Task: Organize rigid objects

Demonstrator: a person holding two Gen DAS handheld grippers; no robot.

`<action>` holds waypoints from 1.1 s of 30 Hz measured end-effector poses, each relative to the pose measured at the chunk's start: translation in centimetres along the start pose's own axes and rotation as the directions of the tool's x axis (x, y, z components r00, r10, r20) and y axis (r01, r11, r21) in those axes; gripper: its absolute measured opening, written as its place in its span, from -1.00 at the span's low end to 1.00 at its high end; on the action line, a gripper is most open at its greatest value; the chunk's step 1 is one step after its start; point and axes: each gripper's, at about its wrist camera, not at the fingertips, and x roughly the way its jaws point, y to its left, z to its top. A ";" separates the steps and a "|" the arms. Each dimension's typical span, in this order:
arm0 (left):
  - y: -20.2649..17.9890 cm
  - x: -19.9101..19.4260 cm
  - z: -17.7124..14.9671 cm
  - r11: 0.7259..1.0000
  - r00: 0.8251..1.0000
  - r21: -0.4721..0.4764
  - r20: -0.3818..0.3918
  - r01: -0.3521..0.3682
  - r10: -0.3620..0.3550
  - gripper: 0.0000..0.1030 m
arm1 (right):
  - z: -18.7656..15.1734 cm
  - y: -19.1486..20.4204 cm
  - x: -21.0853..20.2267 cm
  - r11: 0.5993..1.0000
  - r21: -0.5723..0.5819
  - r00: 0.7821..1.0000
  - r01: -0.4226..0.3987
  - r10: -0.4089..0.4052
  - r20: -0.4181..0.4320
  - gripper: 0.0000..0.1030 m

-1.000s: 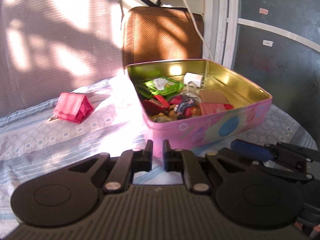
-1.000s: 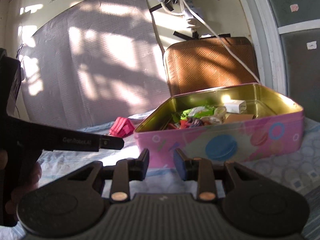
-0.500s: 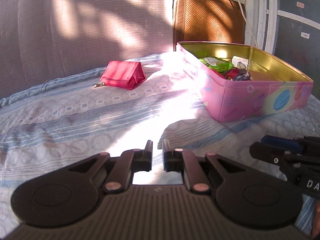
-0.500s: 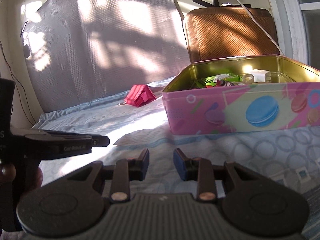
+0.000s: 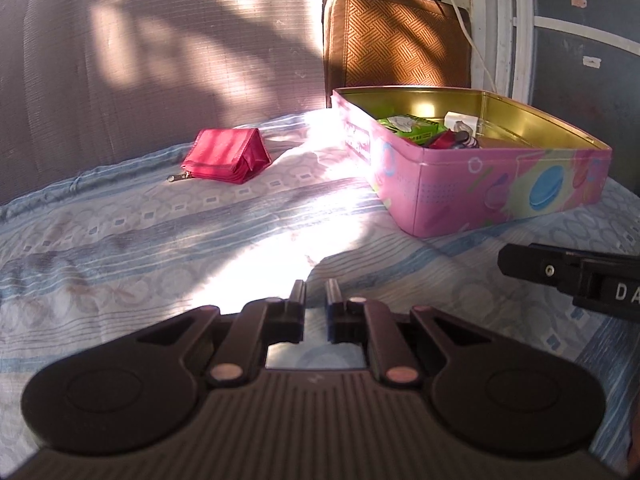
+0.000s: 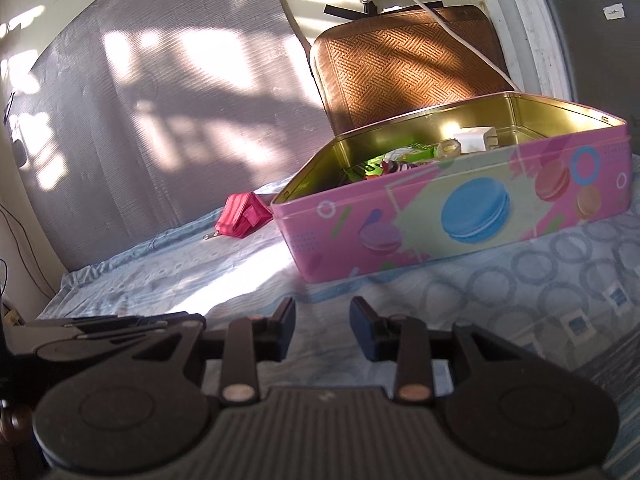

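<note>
Left wrist view: my left hand-held gripper [image 5: 316, 294] hangs low over the bed sheet [image 5: 160, 248], jaws nearly together with only a thin slit, nothing between them. Red zip pouch [image 5: 226, 155] lies on the sheet up ahead and to the left, well apart from my fingers. Pink tin box [image 5: 480, 184] sits open on the sheet to the right of the pouch, apart from it; small items inside, among them a green packet [image 5: 412, 126] and a white charger [image 5: 460, 119]. Brown woven cushion [image 5: 394, 40] stands upright behind the tin.

Right wrist view: my right hand-held gripper [image 6: 322, 312] has just been opening, jaws now at a narrow gap, empty, over the sheet just short of the tin's front wall. The pouch peeks out left of the tin's corner. The left tool's black body is at the lower left edge.
</note>
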 end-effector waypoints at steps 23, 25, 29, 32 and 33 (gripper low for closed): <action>-0.2 -0.2 -0.1 1.000 1.000 0.000 0.008 0.007 -0.007 -0.76 | 0.1 0.0 0.5 1.000 0.003 1.000 0.009 -0.009 -0.018 -0.31; -0.2 -0.2 -0.1 1.000 1.000 -0.001 0.008 0.007 -0.007 -0.76 | 0.1 -0.1 0.6 1.000 0.002 1.000 0.006 -0.006 -0.020 -0.31; -0.3 -0.1 -0.1 1.000 1.000 0.001 0.005 0.008 -0.008 -0.76 | 0.1 -0.1 0.6 1.000 0.000 1.000 0.004 -0.003 -0.026 -0.31; -0.2 0.0 -0.1 1.000 1.000 0.000 0.005 0.009 -0.009 -0.76 | 0.2 -0.1 0.7 1.000 -0.002 1.000 0.000 -0.001 -0.031 -0.31; -0.2 0.0 -0.1 1.000 1.000 -0.002 0.004 0.009 -0.009 -0.76 | 0.2 -0.1 0.8 1.000 -0.003 0.999 0.000 0.000 -0.032 -0.31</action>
